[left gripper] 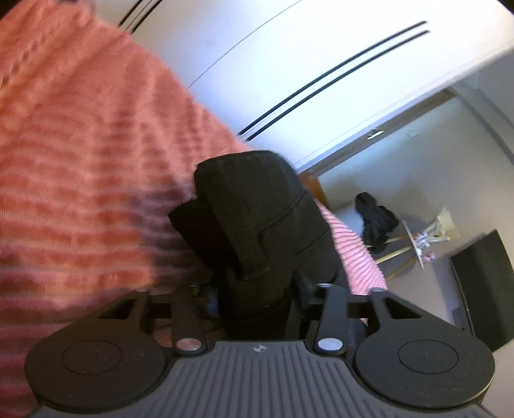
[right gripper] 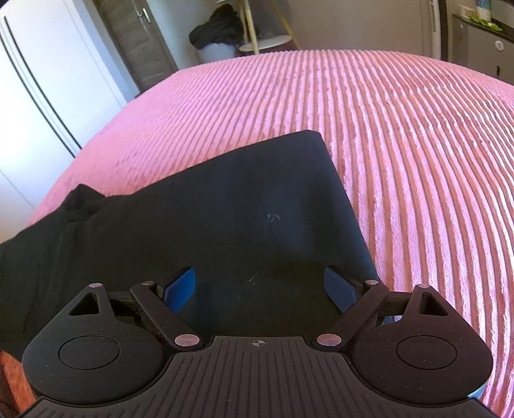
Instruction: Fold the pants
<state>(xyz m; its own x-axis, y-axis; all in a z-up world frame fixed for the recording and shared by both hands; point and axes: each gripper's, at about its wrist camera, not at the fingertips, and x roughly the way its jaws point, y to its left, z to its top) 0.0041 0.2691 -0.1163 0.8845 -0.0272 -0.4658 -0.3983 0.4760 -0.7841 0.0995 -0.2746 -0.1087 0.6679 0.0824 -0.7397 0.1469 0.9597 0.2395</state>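
Observation:
Black pants [right gripper: 225, 199] lie on a pink ribbed bedspread [right gripper: 401, 128], with a flat folded corner pointing away from me in the right wrist view. My right gripper [right gripper: 260, 286] is open just above the near part of the pants, and its blue pads [right gripper: 340, 289] stand wide apart. In the left wrist view my left gripper [left gripper: 257, 289] is shut on a bunched fold of the black pants [left gripper: 253, 212], lifted off the bedspread [left gripper: 80, 160]. Its fingertips are hidden by the cloth.
A white wardrobe [left gripper: 305, 80] with black line handles stands beside the bed. Beyond the bed's far edge there is a dark heap of clothes [right gripper: 215, 29] on a white basket, a wooden-legged stand [right gripper: 257, 35] and a grey door [right gripper: 138, 38].

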